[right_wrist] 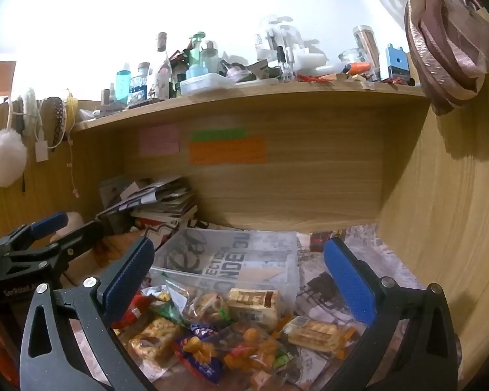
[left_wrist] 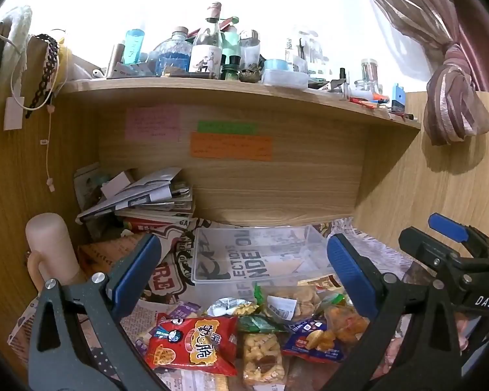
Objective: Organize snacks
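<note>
Left gripper [left_wrist: 244,270] and right gripper [right_wrist: 238,277], tilted slightly downward, jaws wide apart, empty. Snack packets [left_wrist: 244,332] lie before the clear bin [left_wrist: 260,254], beneath both grippers.

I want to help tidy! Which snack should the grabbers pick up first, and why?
Probably the left gripper should dip onto the red snack bag. Both grippers stand open and empty, that bag lies on top of the pile nearest it, and the clear box behind is empty.
</note>
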